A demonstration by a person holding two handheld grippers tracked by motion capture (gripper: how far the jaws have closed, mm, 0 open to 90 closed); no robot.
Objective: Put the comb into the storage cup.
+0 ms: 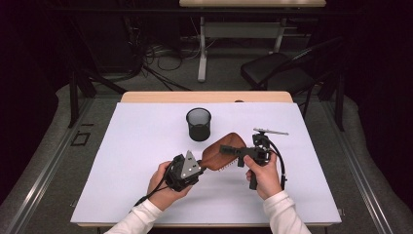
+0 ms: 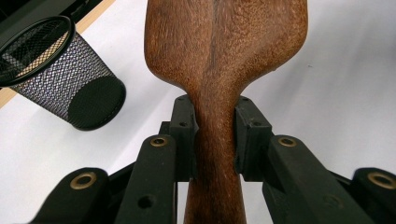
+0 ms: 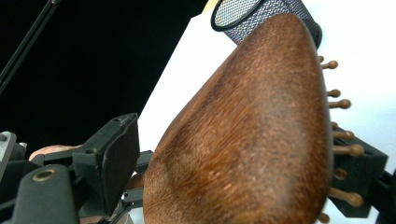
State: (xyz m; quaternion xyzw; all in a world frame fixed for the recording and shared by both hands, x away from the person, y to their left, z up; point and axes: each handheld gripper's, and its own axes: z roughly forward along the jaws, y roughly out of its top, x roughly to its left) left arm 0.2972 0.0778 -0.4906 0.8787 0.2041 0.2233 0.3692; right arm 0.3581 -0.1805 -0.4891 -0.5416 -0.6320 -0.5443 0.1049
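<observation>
- The wooden hairbrush (image 1: 225,151) is held above the white table cover (image 1: 136,161), in front of the black mesh cup (image 1: 198,124), its smooth back turned up and its pins (image 3: 343,103) facing down and to the side.
- We judge it stiff and fairly light: a solid wooden paddle that will not bend. The polished back looks slippery, and the slim pins with their ball tips could snap if squeezed.
- The narrow neck (image 2: 215,140) looks like the best place to take hold, and the left gripper (image 1: 197,168) is clamped there, a pad pressed against each side.
- The right gripper (image 1: 225,149) has the brush head between its jaws, one jaw off the back and the other among the pins; we cannot tell whether its pads press on the head.
- The mesh cup stands upright just behind the brush, well clear of both hands.
</observation>
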